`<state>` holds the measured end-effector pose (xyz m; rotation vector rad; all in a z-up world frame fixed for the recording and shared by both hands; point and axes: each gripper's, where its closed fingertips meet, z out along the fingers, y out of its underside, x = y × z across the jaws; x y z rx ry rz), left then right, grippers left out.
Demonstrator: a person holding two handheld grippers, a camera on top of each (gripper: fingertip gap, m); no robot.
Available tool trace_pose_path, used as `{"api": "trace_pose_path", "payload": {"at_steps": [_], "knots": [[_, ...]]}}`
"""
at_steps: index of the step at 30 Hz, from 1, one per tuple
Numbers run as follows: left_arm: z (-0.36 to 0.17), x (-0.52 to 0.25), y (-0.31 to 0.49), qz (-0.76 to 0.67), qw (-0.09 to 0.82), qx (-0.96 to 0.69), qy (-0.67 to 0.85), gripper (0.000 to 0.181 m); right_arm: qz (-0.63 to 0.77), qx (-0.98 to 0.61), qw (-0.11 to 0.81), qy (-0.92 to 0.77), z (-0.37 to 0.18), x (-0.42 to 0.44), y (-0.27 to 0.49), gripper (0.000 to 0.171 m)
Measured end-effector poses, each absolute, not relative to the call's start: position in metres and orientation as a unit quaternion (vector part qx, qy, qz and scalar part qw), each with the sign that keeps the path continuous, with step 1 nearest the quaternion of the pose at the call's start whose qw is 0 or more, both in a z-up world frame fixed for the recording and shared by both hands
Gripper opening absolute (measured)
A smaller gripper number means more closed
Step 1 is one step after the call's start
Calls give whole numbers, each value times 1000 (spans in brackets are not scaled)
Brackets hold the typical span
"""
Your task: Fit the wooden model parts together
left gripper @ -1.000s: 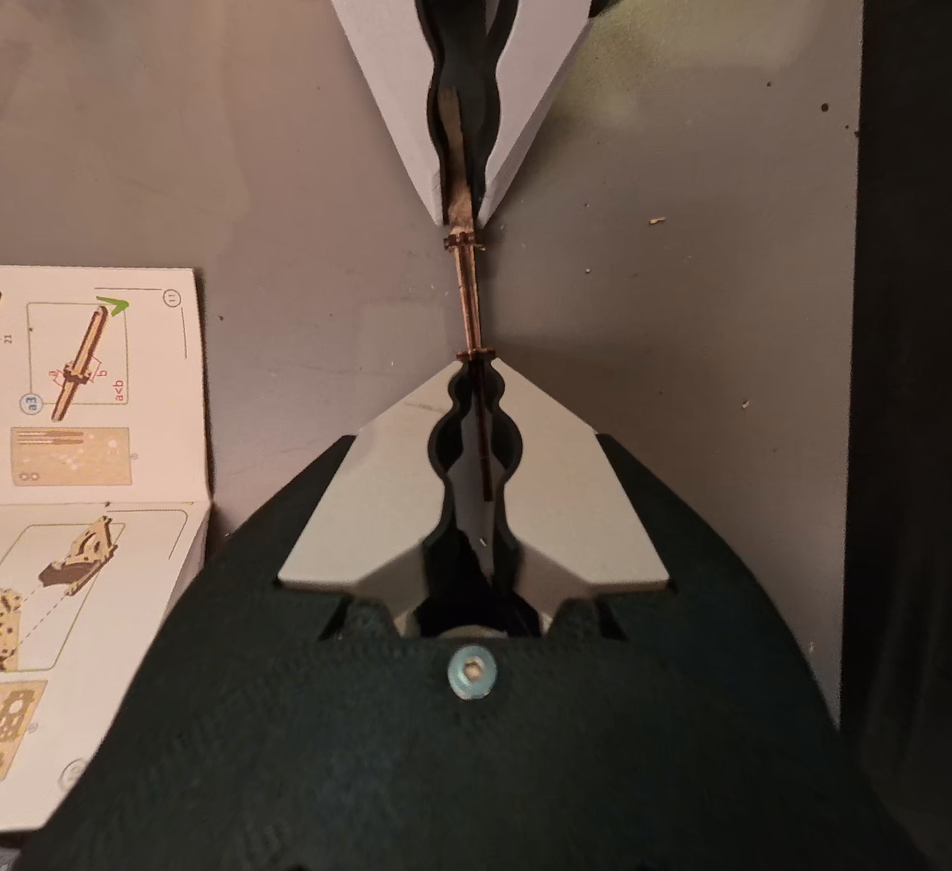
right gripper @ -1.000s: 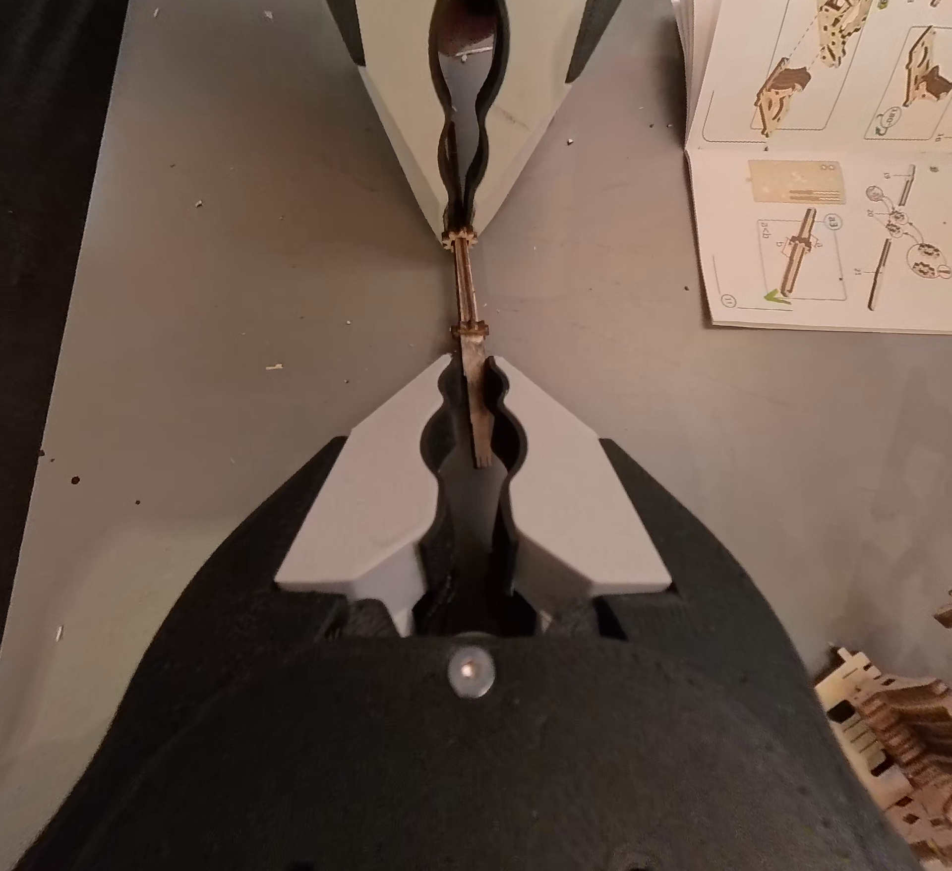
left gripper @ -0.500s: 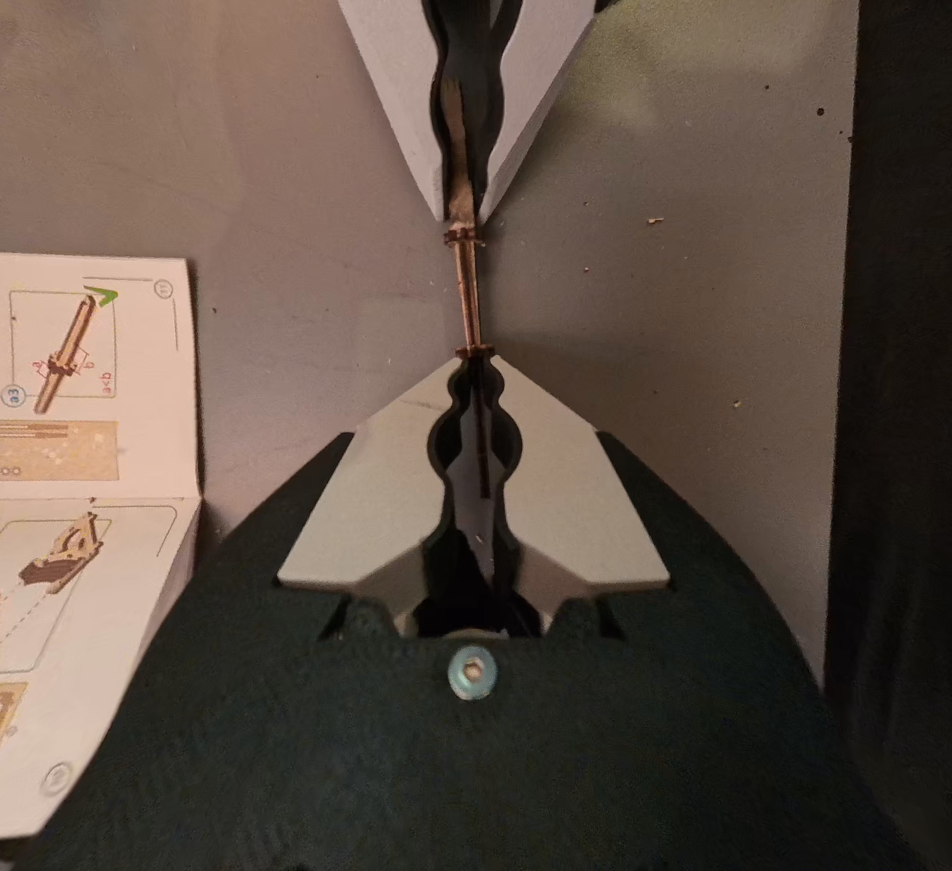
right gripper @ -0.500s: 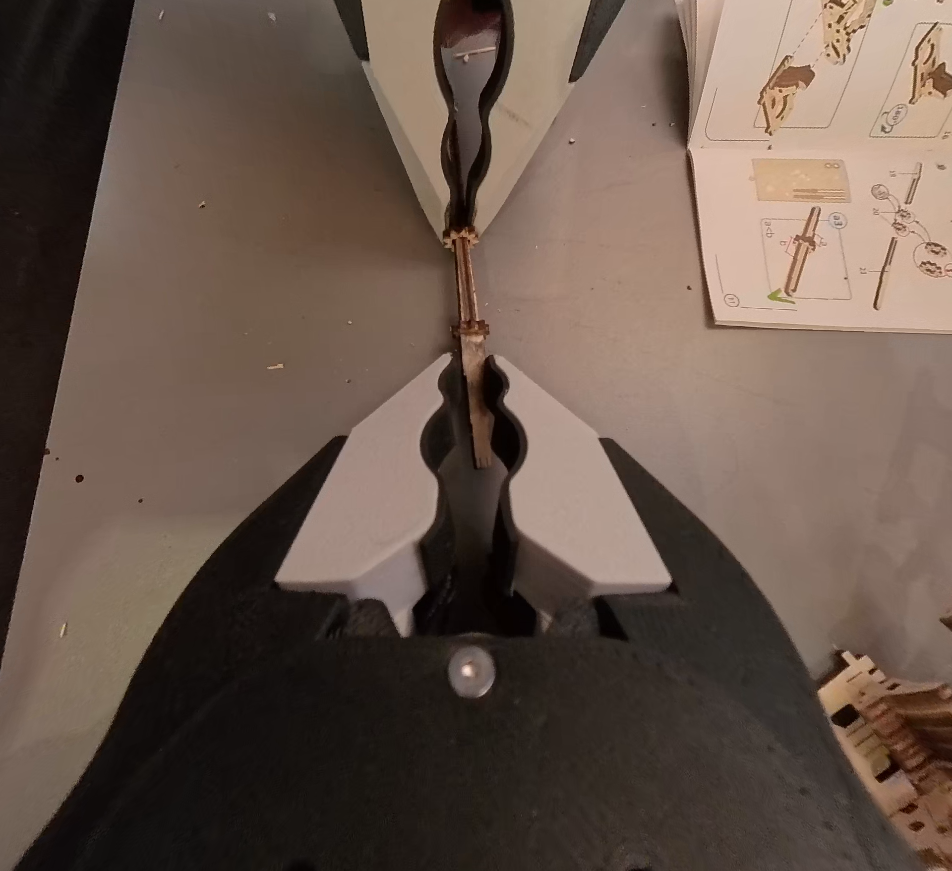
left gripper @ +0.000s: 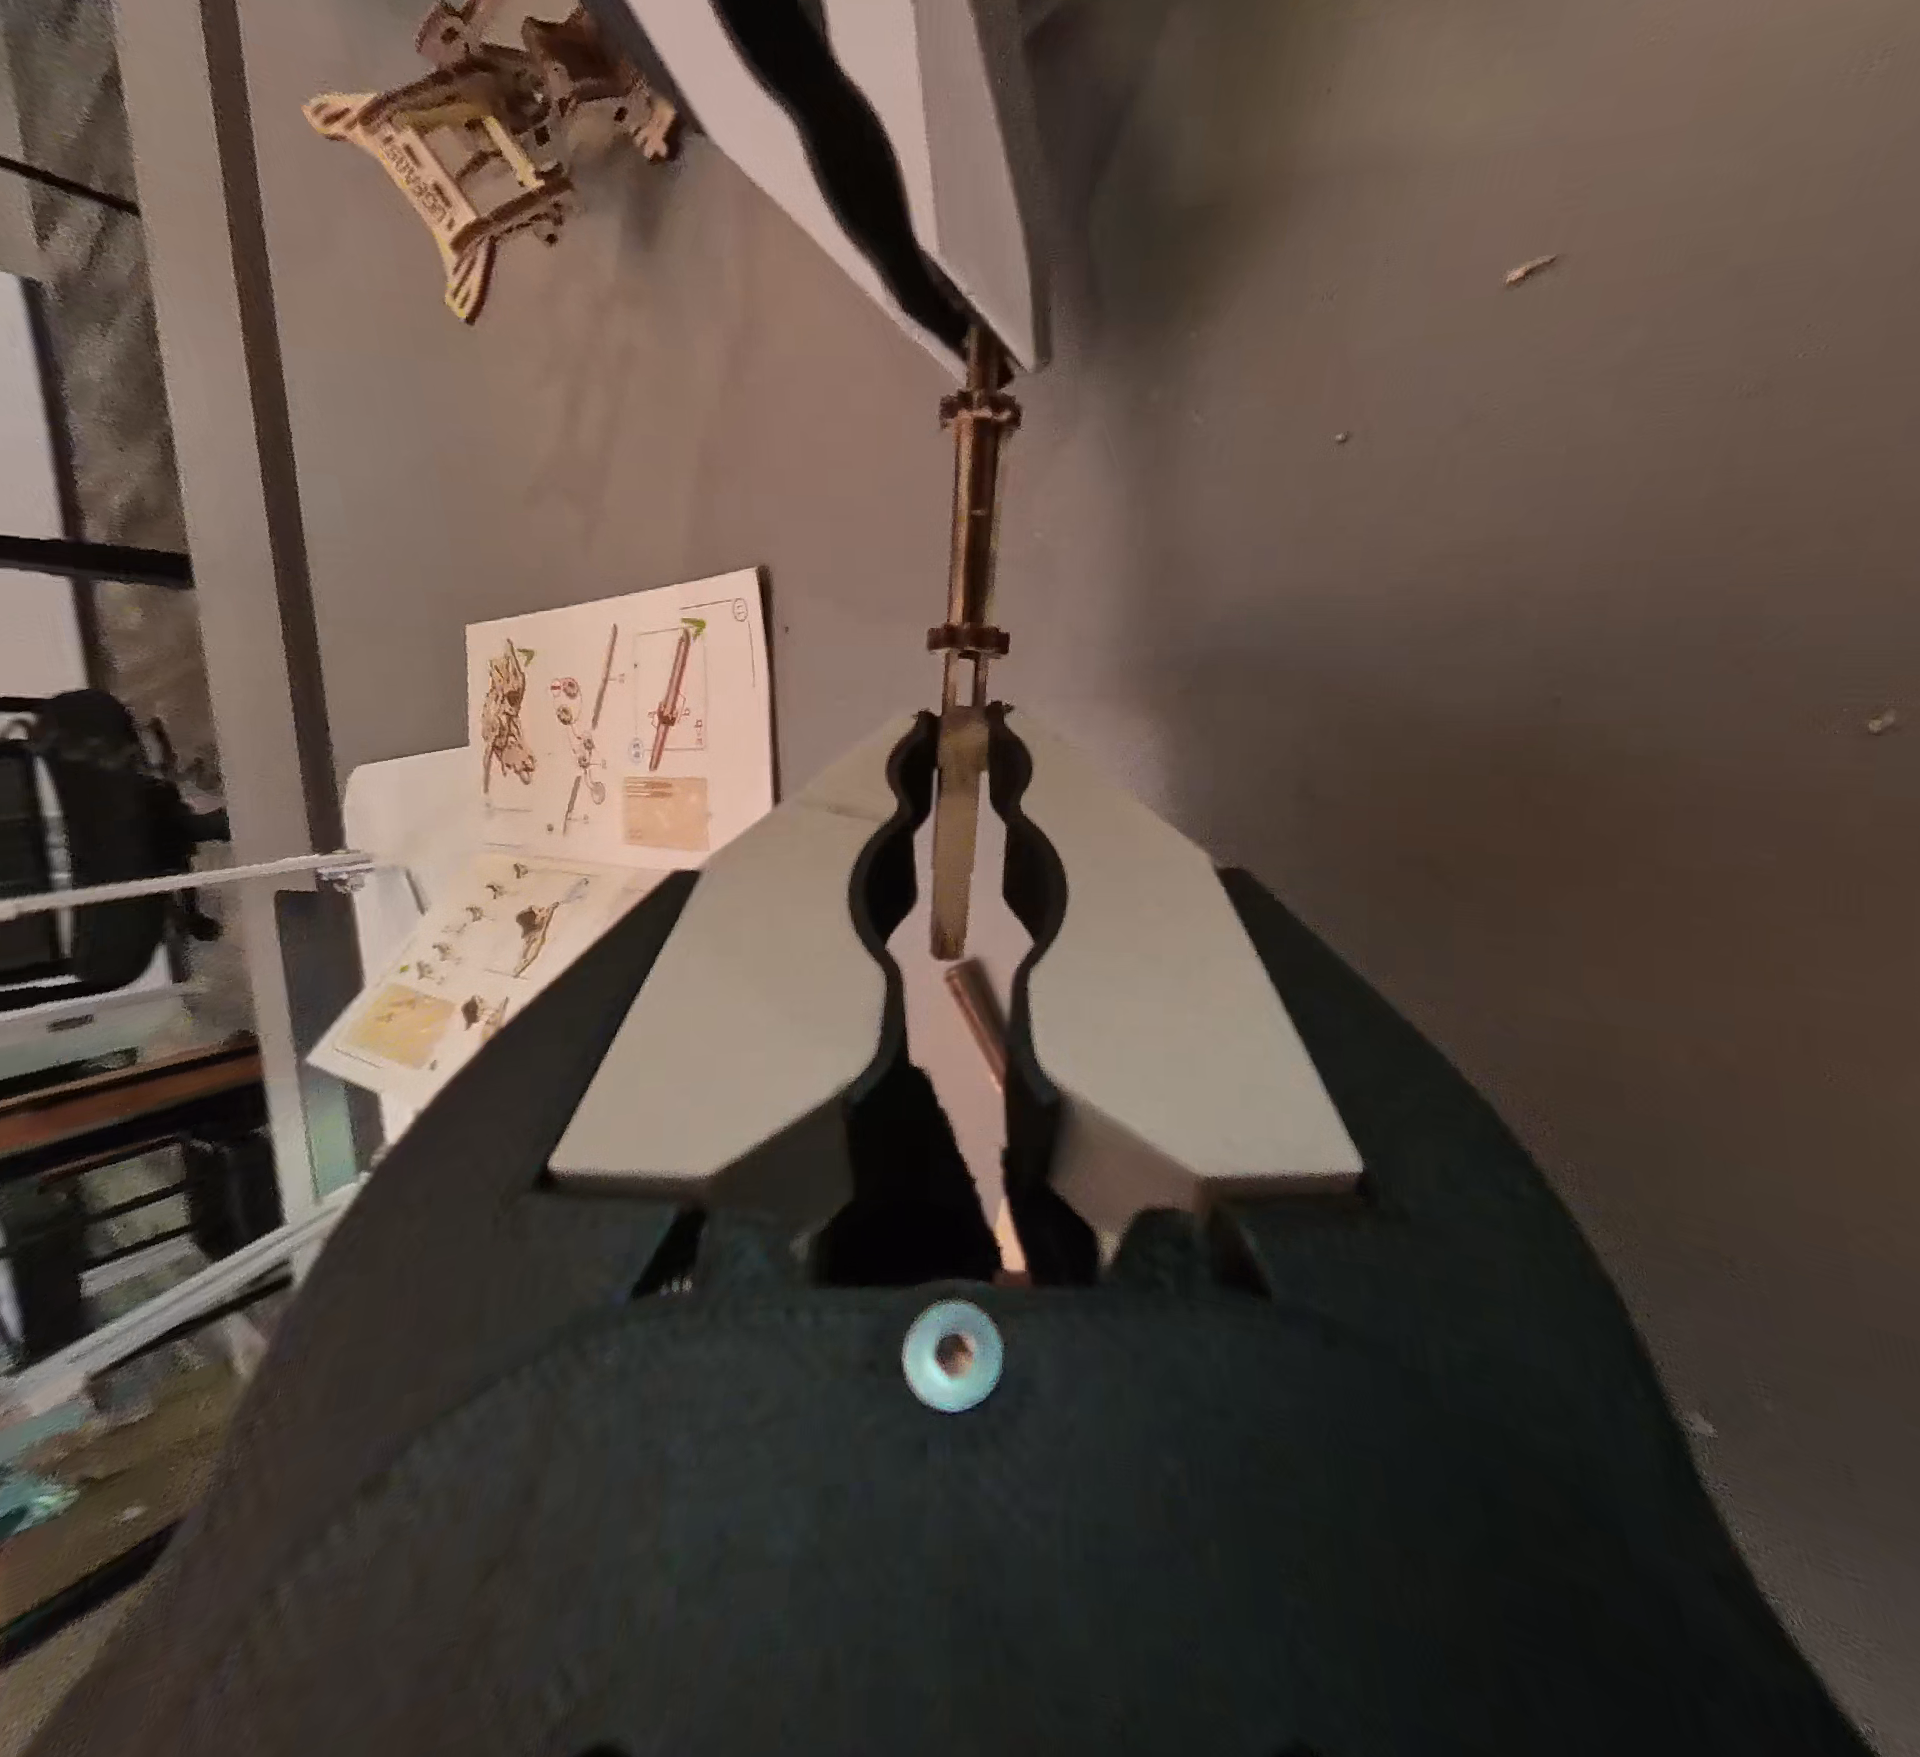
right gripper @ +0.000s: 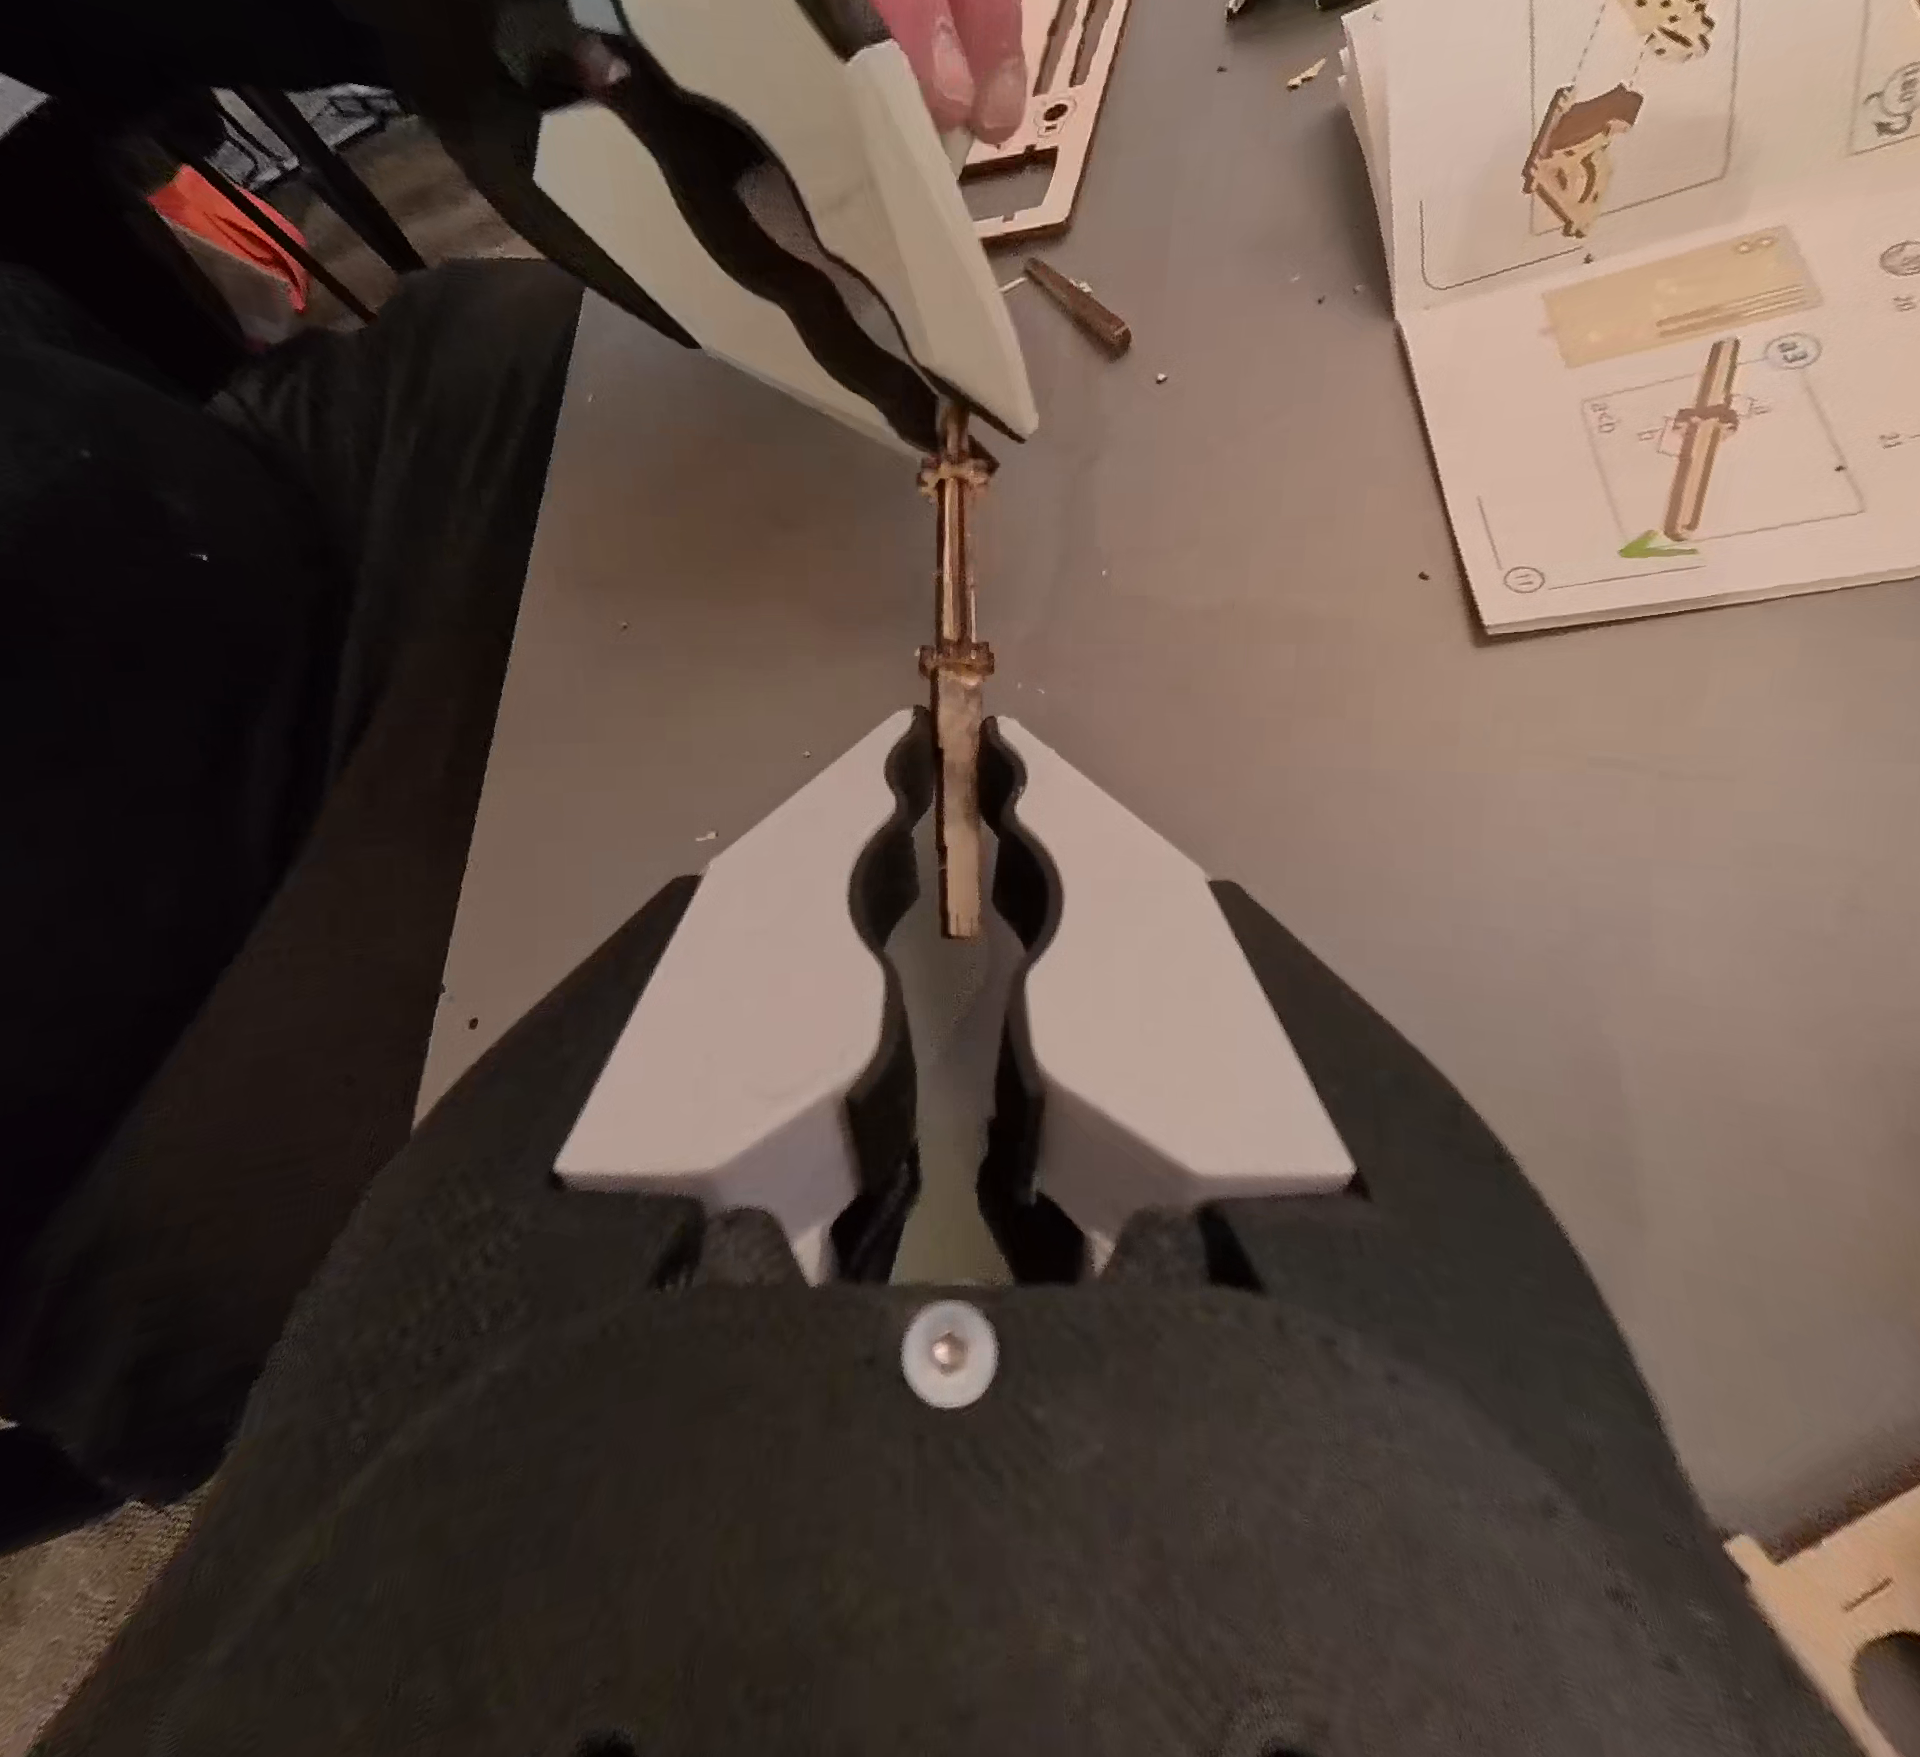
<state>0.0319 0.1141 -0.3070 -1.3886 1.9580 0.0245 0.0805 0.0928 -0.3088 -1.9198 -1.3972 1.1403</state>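
We grip the wooden axle [left gripper: 966, 554] with both sets of fingers closed, left gripper [left gripper: 961, 736] and right gripper [right gripper: 958, 731] on opposite ends; keep them aligned so it doesn't snap.

Dim, warm light; wide-angle bending and motion blur smear both pictures' edges.

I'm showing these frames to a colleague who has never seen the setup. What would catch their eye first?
A thin wooden rod with two small collars, clamped at each end between the right gripper and the left gripper, above the grey table. Next, the open instruction booklet at right, and a part-built wooden model beyond.
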Motion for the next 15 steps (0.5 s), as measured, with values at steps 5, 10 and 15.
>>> {"api": "trace_pose_path", "payload": {"at_steps": [5,10,15], "knots": [[-307,29,112,-6,346,-559,753,7,405,-698,286,-517,-304,80,98,9],[-310,26,111,-48,305,-608,731,7,310,-666,365,-572,-303,79,102,19],[-311,30,105,-116,275,-646,702,7,247,-653,392,-599,-307,78,107,15]]}}
